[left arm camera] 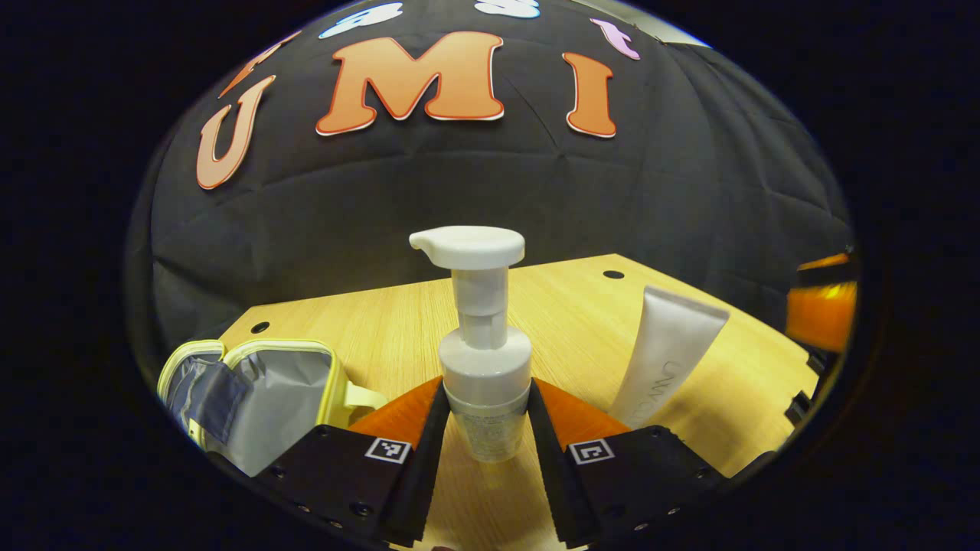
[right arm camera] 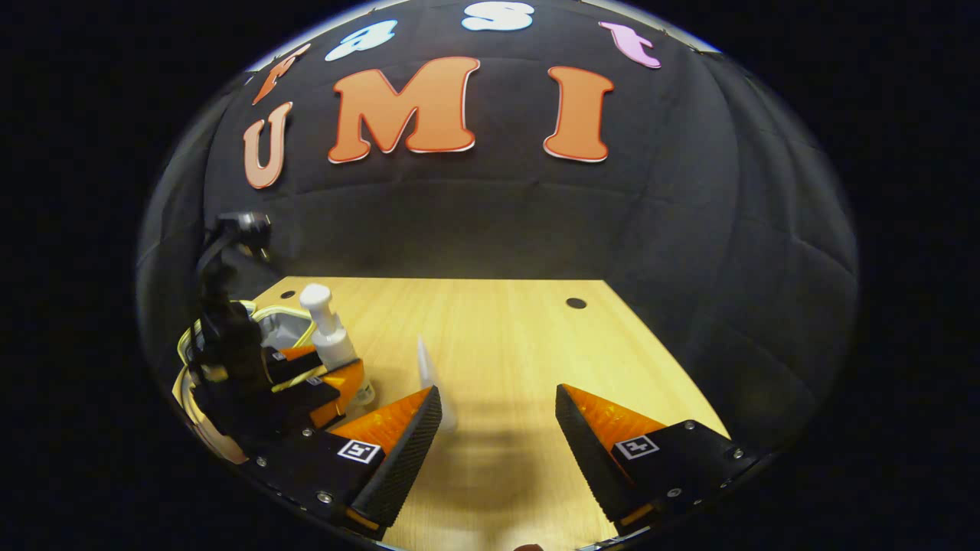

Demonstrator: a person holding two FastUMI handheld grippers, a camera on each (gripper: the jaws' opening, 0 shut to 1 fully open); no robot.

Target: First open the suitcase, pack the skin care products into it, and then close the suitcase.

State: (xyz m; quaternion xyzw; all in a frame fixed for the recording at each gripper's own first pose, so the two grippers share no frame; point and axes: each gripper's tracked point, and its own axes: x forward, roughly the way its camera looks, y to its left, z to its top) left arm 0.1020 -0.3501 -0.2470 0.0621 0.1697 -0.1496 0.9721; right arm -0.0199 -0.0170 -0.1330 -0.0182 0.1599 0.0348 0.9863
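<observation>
1. Pump bottle stands upright on the wooden surface, its lower body between the left tool fingers, which look clamped on it.
2. It is probably light, rigid plastic, smooth and top-heavy; holding low on the body seems wise.
3. Tube, soft and squeezable, stands just beside it.
4. Suitcase lies open, near the left edge.
5. Right tool hangs apart, holding nothing.
</observation>
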